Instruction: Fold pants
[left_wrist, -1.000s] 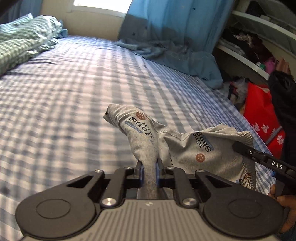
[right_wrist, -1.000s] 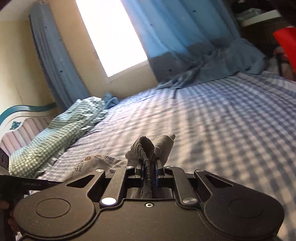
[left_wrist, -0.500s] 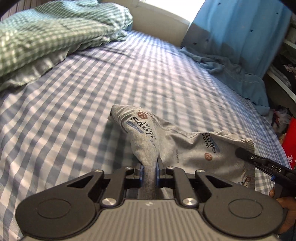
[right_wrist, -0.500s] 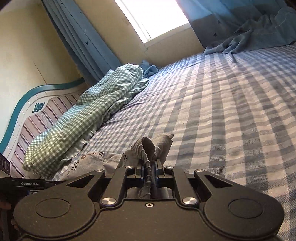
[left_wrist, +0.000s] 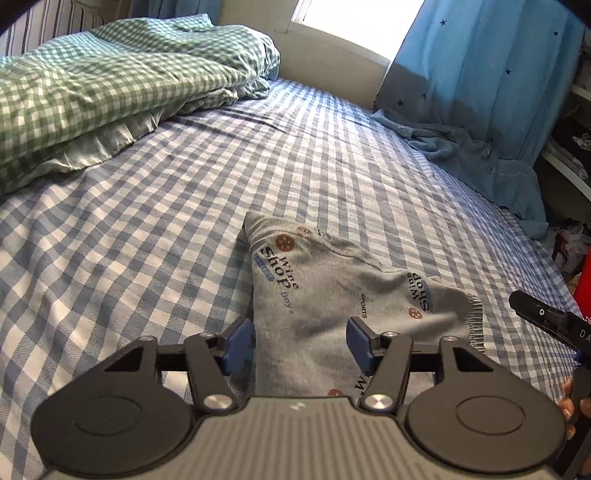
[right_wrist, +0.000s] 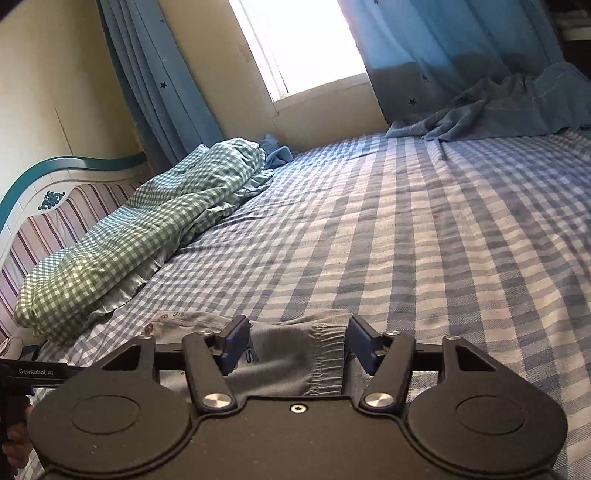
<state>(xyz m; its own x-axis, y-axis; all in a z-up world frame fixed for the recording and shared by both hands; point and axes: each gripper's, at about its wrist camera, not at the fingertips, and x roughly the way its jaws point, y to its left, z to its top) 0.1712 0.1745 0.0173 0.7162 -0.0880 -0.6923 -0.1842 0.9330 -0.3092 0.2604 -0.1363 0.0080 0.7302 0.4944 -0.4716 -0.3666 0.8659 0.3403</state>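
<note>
Both sets of jaws, clamped on bunched grey cloth a second ago, are now opening, pads clear of the fabric. The pants (left_wrist: 325, 295) lie flat on the blue-checked bed (left_wrist: 147, 229), folded, printed legs running toward 12 o'clock from the left gripper (left_wrist: 300, 345), which tilts down over them. At 3 o'clock in the left wrist view, the right gripper (right_wrist: 296, 349) reaches in – its own camera shows the elastic waistband between its spread pads, a green gingham quilt (right_wrist: 140, 236) at 10 o'clock.

The bed (left_wrist: 166, 206), covered in blue check, carried the grey pants (left_wrist: 332, 295) lying flat, a green checked quilt (left_wrist: 110, 81) and crumpled blue cloth (left_wrist: 480, 158).
</note>
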